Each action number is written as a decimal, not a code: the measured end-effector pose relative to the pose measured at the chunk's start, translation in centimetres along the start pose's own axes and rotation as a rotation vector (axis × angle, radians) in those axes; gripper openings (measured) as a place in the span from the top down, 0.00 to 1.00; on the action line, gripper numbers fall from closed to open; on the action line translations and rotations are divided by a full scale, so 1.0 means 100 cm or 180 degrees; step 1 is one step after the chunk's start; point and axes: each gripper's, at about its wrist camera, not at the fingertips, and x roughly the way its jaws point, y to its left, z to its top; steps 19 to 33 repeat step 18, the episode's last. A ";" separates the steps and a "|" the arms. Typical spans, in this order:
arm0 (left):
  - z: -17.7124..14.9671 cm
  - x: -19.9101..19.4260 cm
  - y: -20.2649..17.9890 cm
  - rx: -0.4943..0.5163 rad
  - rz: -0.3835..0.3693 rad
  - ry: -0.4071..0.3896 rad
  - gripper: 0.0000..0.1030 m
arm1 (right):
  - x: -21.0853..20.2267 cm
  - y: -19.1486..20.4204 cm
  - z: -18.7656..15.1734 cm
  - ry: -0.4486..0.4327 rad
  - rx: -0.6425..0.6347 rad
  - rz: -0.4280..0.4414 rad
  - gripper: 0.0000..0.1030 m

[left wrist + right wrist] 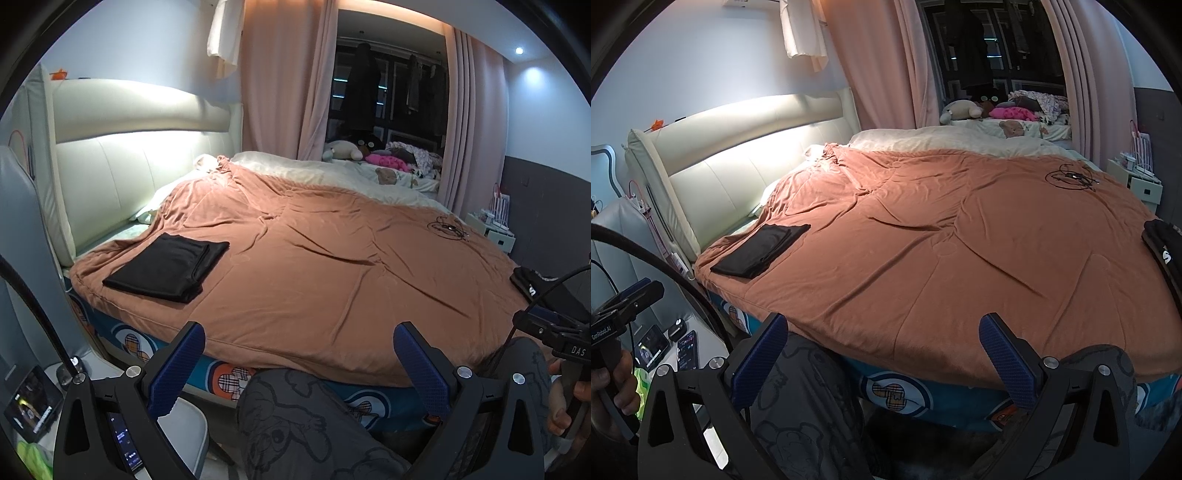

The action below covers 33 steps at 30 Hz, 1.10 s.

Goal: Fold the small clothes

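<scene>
A folded black garment [168,266] lies flat on the orange-brown blanket [314,266] near the bed's left edge; it also shows in the right wrist view [762,251]. Another black garment with white print [532,284] lies at the bed's right edge, also in the right wrist view [1163,247]. My left gripper [299,339] is open and empty, held back from the bed's near edge above the person's knee. My right gripper [882,332] is open and empty, also short of the near edge.
A tangle of black cable [1071,176] lies on the far right of the blanket. A cream headboard [122,177] stands at the left. A bedside table with phones [683,350] is at the lower left. Plush toys [369,151] lie by the window.
</scene>
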 end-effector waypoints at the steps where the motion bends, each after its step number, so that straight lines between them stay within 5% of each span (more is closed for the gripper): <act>1: 0.000 0.000 0.000 0.0001 0.0000 -0.0002 0.01 | 0.000 0.000 0.000 -0.0001 0.0000 -0.0002 0.00; 33: -0.001 -0.005 0.002 -0.0043 0.0055 0.0002 0.01 | -0.002 -0.001 0.000 0.0009 0.0001 -0.0006 0.00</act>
